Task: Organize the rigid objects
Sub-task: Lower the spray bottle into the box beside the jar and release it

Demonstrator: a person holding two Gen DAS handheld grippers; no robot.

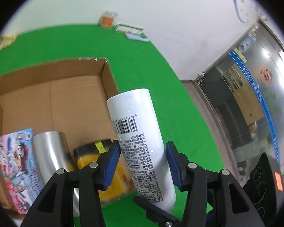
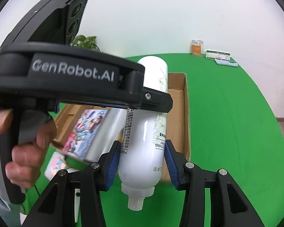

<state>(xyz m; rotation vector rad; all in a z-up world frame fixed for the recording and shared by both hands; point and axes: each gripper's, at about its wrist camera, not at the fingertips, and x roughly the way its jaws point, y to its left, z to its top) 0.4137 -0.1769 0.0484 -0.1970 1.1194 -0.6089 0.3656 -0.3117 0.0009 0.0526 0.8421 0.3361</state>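
Note:
A white spray bottle hangs in the air, base away from me, over the right side of an open cardboard box. My left gripper has its blue pads close around the bottle, with small gaps showing. In the right wrist view the same bottle has its nozzle end toward me. My right gripper is around its lower part, the left pad touching it and a gap at the right pad. The left gripper's body crosses the bottle there. The box holds a colourful carton, a silver cylinder and a yellow jar.
The table has a green cloth. At its far edge stand an orange jar, a clear card holder and a blue case. A small card lies by the box. A plant stands behind.

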